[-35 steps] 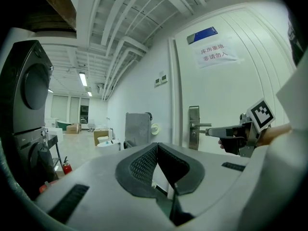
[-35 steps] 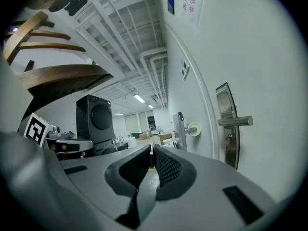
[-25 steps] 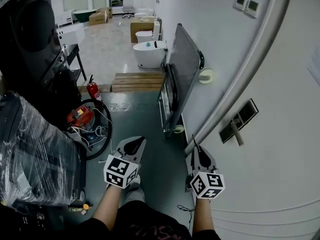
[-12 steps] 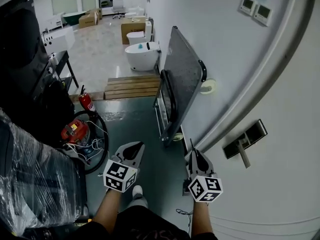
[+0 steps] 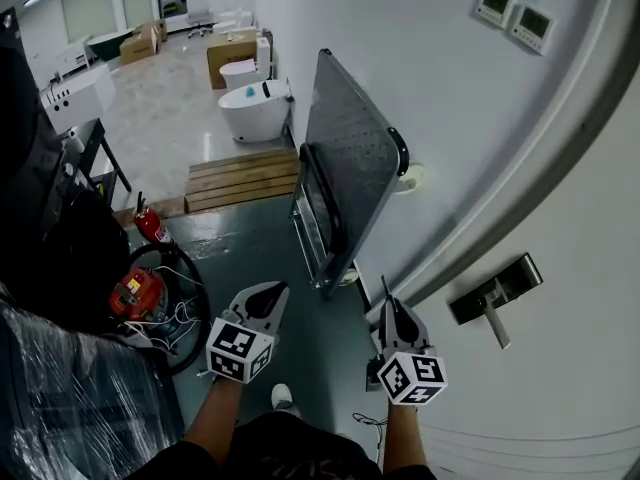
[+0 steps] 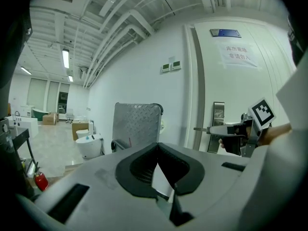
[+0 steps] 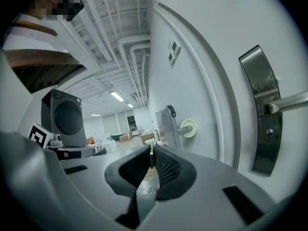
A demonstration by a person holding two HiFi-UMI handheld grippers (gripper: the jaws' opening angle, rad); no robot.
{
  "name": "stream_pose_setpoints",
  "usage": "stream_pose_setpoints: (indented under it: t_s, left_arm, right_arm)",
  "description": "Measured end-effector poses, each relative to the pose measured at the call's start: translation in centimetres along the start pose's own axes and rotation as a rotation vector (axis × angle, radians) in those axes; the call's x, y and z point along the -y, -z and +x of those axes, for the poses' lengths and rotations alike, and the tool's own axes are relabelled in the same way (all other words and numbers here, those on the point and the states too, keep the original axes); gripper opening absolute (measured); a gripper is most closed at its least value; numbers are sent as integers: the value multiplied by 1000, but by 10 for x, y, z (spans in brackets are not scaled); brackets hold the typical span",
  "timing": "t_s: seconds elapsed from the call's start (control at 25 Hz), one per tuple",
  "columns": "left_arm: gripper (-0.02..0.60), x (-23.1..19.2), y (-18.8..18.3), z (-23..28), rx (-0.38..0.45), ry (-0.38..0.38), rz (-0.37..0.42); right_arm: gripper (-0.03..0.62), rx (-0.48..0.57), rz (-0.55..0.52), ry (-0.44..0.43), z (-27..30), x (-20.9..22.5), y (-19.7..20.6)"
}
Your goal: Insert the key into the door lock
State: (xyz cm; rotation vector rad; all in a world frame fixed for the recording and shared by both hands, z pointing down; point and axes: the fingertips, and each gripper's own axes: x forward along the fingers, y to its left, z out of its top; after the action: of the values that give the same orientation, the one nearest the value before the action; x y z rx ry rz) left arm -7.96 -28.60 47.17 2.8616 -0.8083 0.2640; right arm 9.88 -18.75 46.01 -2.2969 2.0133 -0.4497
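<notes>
In the head view my right gripper point(image 5: 390, 304) is shut on a thin metal key point(image 5: 384, 286) that sticks out past its tips toward the white door point(image 5: 560, 388). The steel lock plate point(image 5: 495, 290) with its lever handle point(image 5: 497, 325) sits on the door to the right, well apart from the key. The right gripper view shows the key point(image 7: 151, 157) pinched edge-on, with the lock plate point(image 7: 262, 119) and handle point(image 7: 288, 101) at the far right. My left gripper point(image 5: 277, 289) hangs to the left over the floor, shut on nothing point(image 6: 157, 146).
A metal platform cart point(image 5: 345, 168) leans on the wall just ahead of the door frame. Beyond it lie a wooden pallet point(image 5: 240, 178) and a white toilet point(image 5: 250, 103). At the left are a fire extinguisher point(image 5: 150, 226), a red machine point(image 5: 138, 293) and a plastic-wrapped load point(image 5: 60, 388).
The head view has swung toward the door, so the lock plate and handle sit lower and further right. Both grippers keep nearly the same places, the key still held.
</notes>
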Motion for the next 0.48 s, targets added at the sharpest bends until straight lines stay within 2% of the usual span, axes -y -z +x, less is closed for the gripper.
stream_pose_setpoints:
  t_s: [0.16, 0.48]
  left_arm:
    - [12, -8, -14, 16, 11, 47, 16]
    - [12, -6, -17, 33, 4, 119, 52]
  right_arm:
    - [80, 23, 20, 38, 7, 1, -8]
    - [80, 47, 7, 87, 15, 2, -17]
